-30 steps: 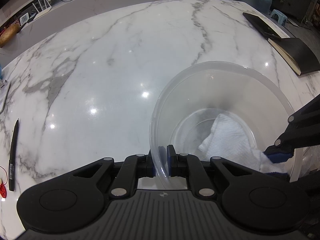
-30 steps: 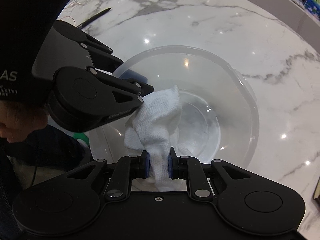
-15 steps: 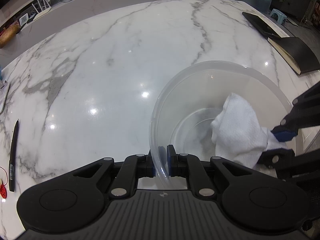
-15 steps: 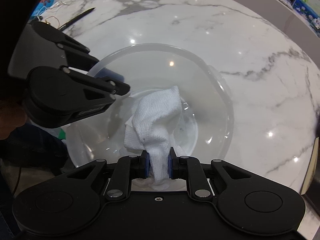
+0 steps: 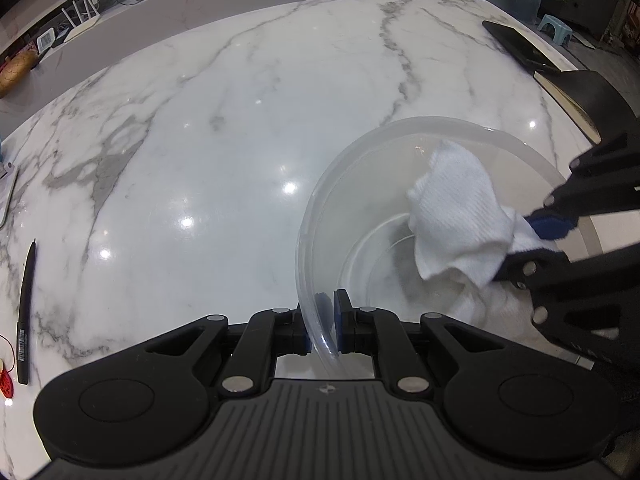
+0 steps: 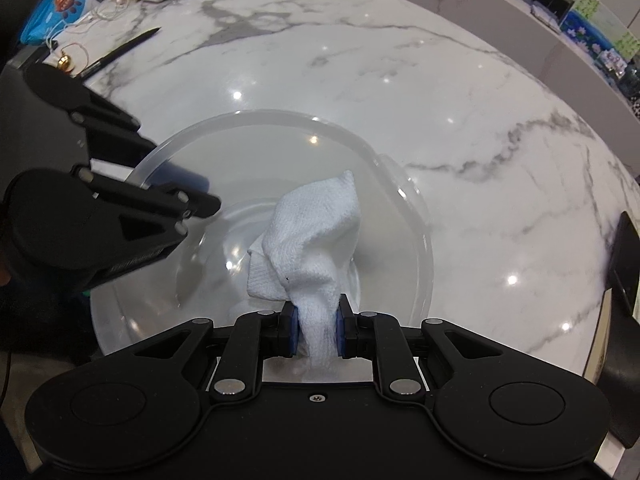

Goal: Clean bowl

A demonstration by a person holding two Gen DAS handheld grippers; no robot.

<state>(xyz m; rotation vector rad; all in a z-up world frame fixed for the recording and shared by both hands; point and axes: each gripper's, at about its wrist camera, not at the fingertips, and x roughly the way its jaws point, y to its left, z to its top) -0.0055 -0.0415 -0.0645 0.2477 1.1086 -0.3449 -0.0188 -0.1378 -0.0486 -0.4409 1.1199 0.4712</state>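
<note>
A clear plastic bowl [image 5: 360, 152] [image 6: 416, 240] stands on the white marble table [image 5: 200, 140]. My left gripper [image 5: 325, 326] is shut on the bowl's near rim, one pad inside and one outside. My right gripper [image 6: 316, 334] is shut on a white cloth [image 6: 316, 232] that hangs into the bowl and lies against its inner wall. In the left wrist view the cloth [image 5: 452, 208] rests on the far right side of the bowl, with the right gripper [image 5: 532, 244] coming in from the right. The left gripper [image 6: 200, 204] appears at the bowl's left rim in the right wrist view.
A black pen [image 5: 25, 312] lies at the table's left edge, beside a red tag [image 5: 6, 380]. Dark notebooks [image 5: 520, 46] sit at the far right corner. A blue packet [image 6: 52, 8], cables and another pen [image 6: 120, 52] lie at the far left in the right wrist view.
The right gripper has carried the cloth from the bowl's bottom up and across to the far inner wall. The left gripper and the bowl have stayed put.
</note>
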